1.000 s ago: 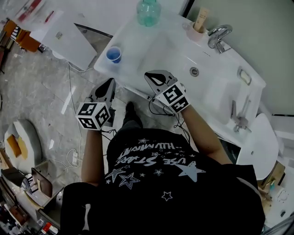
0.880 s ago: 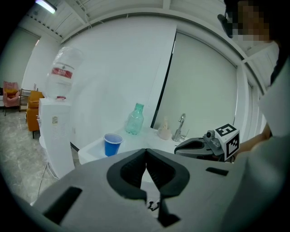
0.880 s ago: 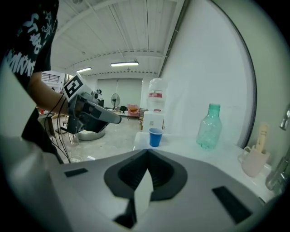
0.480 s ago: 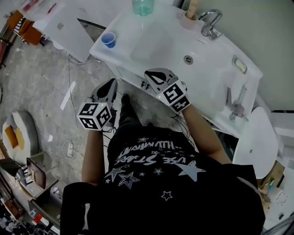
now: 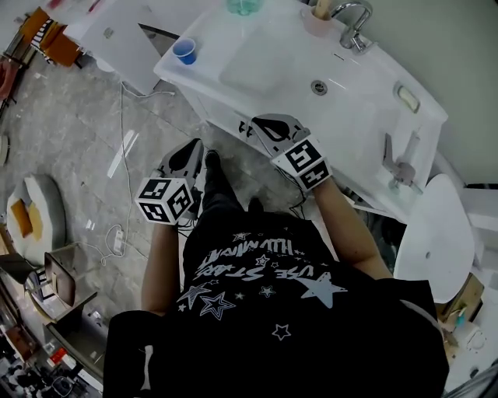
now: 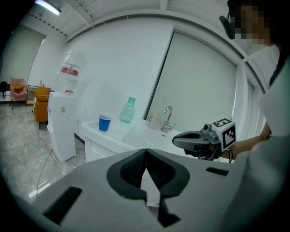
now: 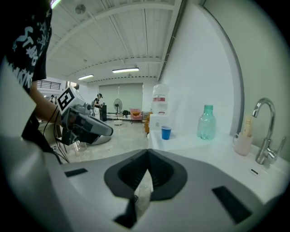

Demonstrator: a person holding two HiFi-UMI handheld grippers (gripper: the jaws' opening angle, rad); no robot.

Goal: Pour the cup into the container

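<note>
**Head view.** I see both tools held out in front of the body.
- The left gripper (image 5: 192, 148) is over the grey tiled floor (image 5: 85, 148), just left of the white washbasin counter (image 5: 366, 109).
- The right gripper (image 5: 268, 124) has its nose at the counter's front edge.
- The small blue plastic cup (image 5: 184, 50) stands upright on the counter's far left corner, well apart from both grippers.
- The translucent green bottle (image 5: 243, 6) is cut off by the top edge; only its base shows, to the right of the cup.
- A chrome tap (image 5: 352, 22) and a pale pink tumbler (image 5: 315, 19) stand behind the basin.

**Left gripper view.**
- The left gripper (image 6: 146, 150) has its tongs closed, the dark pads meeting on each other with nothing gripped.
- Beyond them the blue plastic cup (image 6: 104, 123) sits upright near the counter's left end, with the translucent green bottle (image 6: 128, 110) behind it to the right.
- A white water dispenser (image 6: 62, 122) stands left of the counter.
- The right gripper (image 6: 199, 139) shows at the right, level with the counter.

**Right gripper view.**
- The right gripper (image 7: 147, 152) has its tongs closed tight, pad against pad.
- The blue plastic cup (image 7: 166, 132) is far off at the counter's end.
- The translucent green bottle (image 7: 207, 122) stands nearer and to the right.
- The pale pink tumbler (image 7: 243, 144) and chrome tap (image 7: 265, 131) are further right.
- The left gripper (image 7: 93, 127) hangs at the left over the floor.
</note>
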